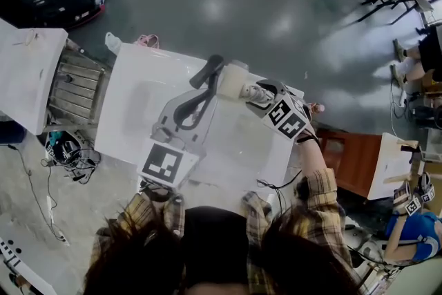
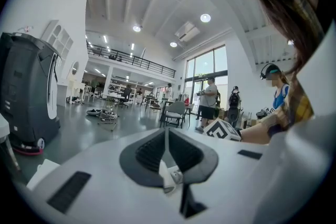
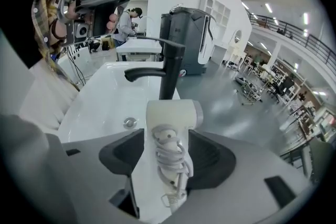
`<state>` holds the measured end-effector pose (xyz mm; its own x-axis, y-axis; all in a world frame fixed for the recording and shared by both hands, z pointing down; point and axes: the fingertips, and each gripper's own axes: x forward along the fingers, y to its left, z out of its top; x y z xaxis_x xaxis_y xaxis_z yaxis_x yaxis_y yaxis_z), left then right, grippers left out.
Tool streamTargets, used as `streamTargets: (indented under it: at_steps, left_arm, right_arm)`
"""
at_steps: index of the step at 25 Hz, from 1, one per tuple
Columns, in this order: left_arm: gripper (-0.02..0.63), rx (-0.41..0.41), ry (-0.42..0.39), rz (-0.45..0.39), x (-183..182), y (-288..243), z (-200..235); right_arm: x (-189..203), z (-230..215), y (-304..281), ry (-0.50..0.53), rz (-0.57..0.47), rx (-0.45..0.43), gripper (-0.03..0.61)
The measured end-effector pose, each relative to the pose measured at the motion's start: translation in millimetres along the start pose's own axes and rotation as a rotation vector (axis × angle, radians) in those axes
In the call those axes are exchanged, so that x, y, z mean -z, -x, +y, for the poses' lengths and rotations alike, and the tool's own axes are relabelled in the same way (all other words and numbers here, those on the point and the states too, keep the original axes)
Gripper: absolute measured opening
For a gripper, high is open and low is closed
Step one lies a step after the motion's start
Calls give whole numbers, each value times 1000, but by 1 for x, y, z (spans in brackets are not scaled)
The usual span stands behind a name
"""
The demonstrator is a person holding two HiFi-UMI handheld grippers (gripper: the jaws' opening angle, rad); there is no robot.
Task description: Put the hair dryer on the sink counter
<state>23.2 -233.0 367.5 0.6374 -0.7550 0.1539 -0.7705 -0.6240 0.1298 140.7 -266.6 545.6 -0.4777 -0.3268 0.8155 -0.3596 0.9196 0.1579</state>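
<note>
**Hair dryer in the air above the sink, not yet set down**

Hair dryer (image 3: 172, 118): held in the right claw (image 3: 169, 152), jaws closed on its handle from both sides. It hangs above the sink, barrel forward, just short of the faucet (image 3: 169, 68). No view shows it touching anything but the claw.

Step (judged): carry phase, with placement pending. The next move calls for lowering the dryer onto a flat stretch of the surface (image 1: 128, 121) beside the basin, away from the faucet column, and opening the jaws only once it rests there. The round barrel may roll, and the slope towards the drain (image 3: 129, 123) is a risk.

Left claw (image 2: 167, 147): jaws drawn together with nothing between them. It is aimed out at the room, not at the sink.

Materials and shapes:
- Dryer: cream matte plastic with a short, blocky barrel. White cord is wound in loops round the handle, with a ribbed strain relief at its lower end.
- Faucet: matte black, a straight upright column with a flat spout reaching over the basin.
- Surface: glossy white that catches reflections, rectangular, with a shallow basin.
- Drain: small metal disc.
- Jaw pads: dark grey and ribbed, set in pale grey shells.
</note>
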Motion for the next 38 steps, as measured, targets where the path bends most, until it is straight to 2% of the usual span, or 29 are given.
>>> streamTargets:
  at_steps: [6,12,19,22,26,35,38]
  left_arm:
    - [33,8,-10,-34,-20,4,-9]
    - [34,10,-25,-66,-36,6,-8]
    - [34,39,-23,-127,-63,10,-14]
    - [32,46,-28,-160,-77,13,-16]
    - [34,54,-38,-205,-97,18,-18]
    - [34,117,-56,-235,-114,23,-39]
    - [34,138,-60,-228,-114,24,-45]
  right_arm:
    - [-50,1,35,-129,-189,34,262]
    - [-112,11,71,-106,-350,88,262]
    - [-171,37,123,-240,-637,113,259]
    - [-188,43,144,-256,-717,154,234]
    - [-203,42,169,-342,-833,219,207]
    - [-205,28,208,-406,-916,312,115]
    - [-205,27,211,-395,-901,328,78]
